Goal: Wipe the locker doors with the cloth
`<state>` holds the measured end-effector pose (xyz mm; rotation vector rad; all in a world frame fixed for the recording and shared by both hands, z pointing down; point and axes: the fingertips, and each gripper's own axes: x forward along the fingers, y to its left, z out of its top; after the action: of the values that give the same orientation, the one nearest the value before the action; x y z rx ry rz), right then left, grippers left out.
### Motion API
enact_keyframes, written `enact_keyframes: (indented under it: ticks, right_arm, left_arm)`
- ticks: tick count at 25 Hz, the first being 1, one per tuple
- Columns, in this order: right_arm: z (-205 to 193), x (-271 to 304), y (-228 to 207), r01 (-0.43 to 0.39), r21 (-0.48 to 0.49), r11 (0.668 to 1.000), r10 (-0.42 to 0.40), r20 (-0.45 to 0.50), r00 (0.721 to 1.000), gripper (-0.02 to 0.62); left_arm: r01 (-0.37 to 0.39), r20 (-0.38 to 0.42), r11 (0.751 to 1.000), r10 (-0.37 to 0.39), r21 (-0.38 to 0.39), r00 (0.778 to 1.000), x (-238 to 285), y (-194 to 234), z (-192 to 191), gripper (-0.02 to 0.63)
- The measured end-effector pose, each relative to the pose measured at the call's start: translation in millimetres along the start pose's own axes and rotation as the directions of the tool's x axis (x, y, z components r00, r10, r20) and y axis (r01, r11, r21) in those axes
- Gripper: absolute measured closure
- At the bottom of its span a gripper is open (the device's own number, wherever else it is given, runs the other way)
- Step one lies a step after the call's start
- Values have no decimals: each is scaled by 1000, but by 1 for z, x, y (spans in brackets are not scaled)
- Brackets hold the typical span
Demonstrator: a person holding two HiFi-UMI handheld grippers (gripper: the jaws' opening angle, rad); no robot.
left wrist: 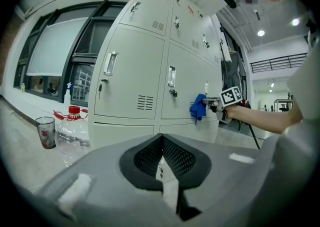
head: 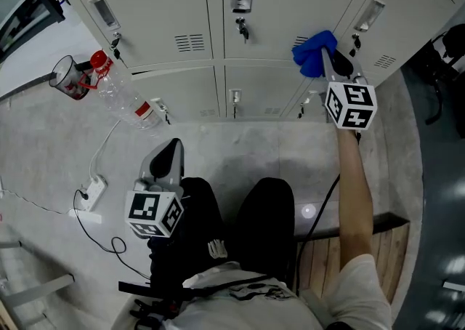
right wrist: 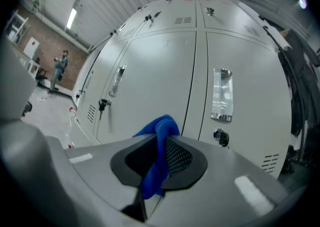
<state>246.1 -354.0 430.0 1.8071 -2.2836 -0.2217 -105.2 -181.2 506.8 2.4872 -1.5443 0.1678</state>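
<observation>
Cloth [head: 312,52]: one, blue, soft, bunched. Pinched between the dark mesh-textured fingers [right wrist: 177,153] of the right gripper [head: 328,59], one fold bulging past their tips, the rest hanging beneath. Held up at the upper tier of the locker doors [head: 145,1], by a seam between two doors; contact not discernible.

Left gripper [head: 166,160]: fingers clenched, nothing between, low before the lockers.

Locker doors: pale grey sheet metal, flat, with louvred vents.

On the floor left of the lockers: one clear plastic bottle [head: 120,92], red cap; one clear cup [head: 67,76].
</observation>
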Motion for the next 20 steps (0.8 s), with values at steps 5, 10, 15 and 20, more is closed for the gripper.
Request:
enact_keyframes:
  ticks: [5, 10, 15, 20]
  right_arm:
    - [0, -45, 33, -105, 148, 983, 110, -26, 994, 557]
    - [-291, -88, 145, -152, 231, 961, 171, -62, 983, 557]
    - [-186, -169, 148, -177, 272, 946, 207, -84, 975, 557]
    - [-30, -236, 139, -171, 322, 931, 201, -61, 978, 557]
  left_arm:
    - [2, -64, 999, -5, -40, 998, -18, -27, 18, 609]
    - [47, -102, 997, -54, -66, 993, 24, -21, -250, 609]
    - [78, -116, 993, -88, -92, 989, -28, -50, -140, 607]
    - [124, -103, 988, -134, -90, 986, -83, -72, 6, 609]
